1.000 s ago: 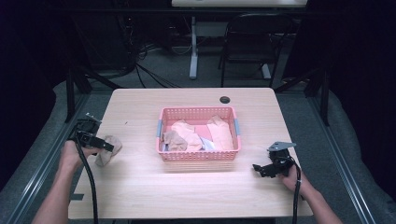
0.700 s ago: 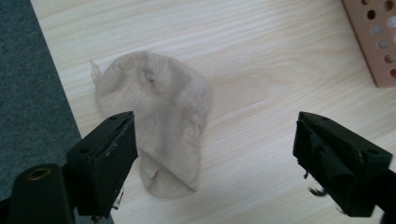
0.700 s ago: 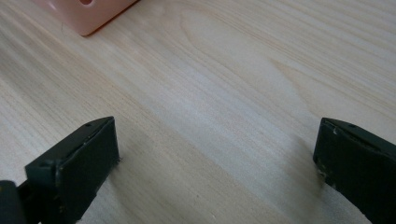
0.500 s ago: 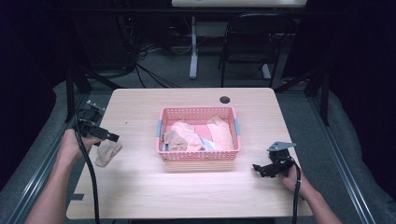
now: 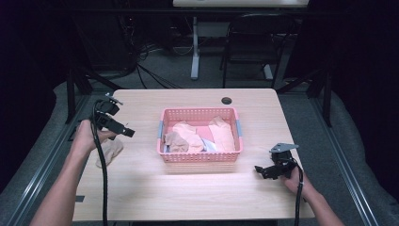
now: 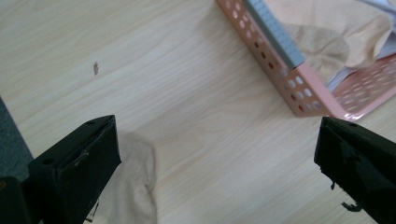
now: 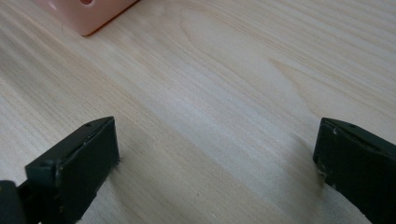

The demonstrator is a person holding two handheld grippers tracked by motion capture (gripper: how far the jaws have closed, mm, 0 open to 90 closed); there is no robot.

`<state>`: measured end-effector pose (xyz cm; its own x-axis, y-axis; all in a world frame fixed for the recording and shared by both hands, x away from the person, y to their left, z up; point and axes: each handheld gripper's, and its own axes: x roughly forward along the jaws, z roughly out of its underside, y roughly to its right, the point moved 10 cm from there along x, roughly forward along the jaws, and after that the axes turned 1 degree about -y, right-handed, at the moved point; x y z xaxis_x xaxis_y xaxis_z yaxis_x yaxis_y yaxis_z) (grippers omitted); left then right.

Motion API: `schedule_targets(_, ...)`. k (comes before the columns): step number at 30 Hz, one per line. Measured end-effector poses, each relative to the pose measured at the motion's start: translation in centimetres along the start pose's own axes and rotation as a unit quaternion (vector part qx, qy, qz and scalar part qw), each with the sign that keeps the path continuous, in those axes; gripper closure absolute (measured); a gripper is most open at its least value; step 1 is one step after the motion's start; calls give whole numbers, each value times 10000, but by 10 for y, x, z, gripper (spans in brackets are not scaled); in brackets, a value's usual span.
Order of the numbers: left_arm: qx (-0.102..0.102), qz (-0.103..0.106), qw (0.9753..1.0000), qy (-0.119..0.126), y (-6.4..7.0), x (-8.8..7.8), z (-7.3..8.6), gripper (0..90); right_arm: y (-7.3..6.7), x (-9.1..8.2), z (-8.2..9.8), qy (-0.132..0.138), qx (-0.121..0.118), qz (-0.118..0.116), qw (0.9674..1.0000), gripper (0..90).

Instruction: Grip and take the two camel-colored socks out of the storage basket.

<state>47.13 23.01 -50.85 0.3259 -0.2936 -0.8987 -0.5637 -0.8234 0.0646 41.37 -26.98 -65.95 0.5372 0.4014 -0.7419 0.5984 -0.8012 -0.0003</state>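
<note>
Left hand-held gripper [image 5: 123,131]: mine, lifted above the counter [image 5: 197,193] left of the basket [image 5: 199,156]; its jaws have just been opening and now stand wide with nothing between them.
Stocking [image 5: 109,151]: lies crumpled on the counter below my left hand [image 5: 88,136], near the left edge and well apart from the basket; in the left gripper view it [image 6: 133,186] sits by the lower jaw, clear of both pads.
Right hand-held gripper [image 5: 262,170]: rests low on the counter right of the basket's front corner, jaws wide over bare wood and empty.
Basket contents: more pale stockings [image 5: 193,135], heaped loosely; how many I cannot tell from this height, perhaps four or five.
Step in hand: I judge I am going back to the basket for the next piece.
Doing it well: come in over the near rim from above, pinch one loose fold at the top of the heap, and lift straight up so its neighbours stay put.
Edges: the laid-out stocking is close to the left edge; a careless sweep of my cable [image 5: 100,169] could drag it off.
Open room: broad bare wood in front of the basket, and some to its left.
</note>
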Motion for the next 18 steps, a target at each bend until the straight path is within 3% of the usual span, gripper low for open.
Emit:
schedule_targets(11, 438, 118, 9990, 38, 32, 6, -35, 1, 0, 0, 0, 5, -5, -5, 10000, 0)
schedule_targets(18, 628, 157, 9979, -32, 46, 12, -46, 1, 0, 0, 0, 4, -3, -1, 10000, 0)
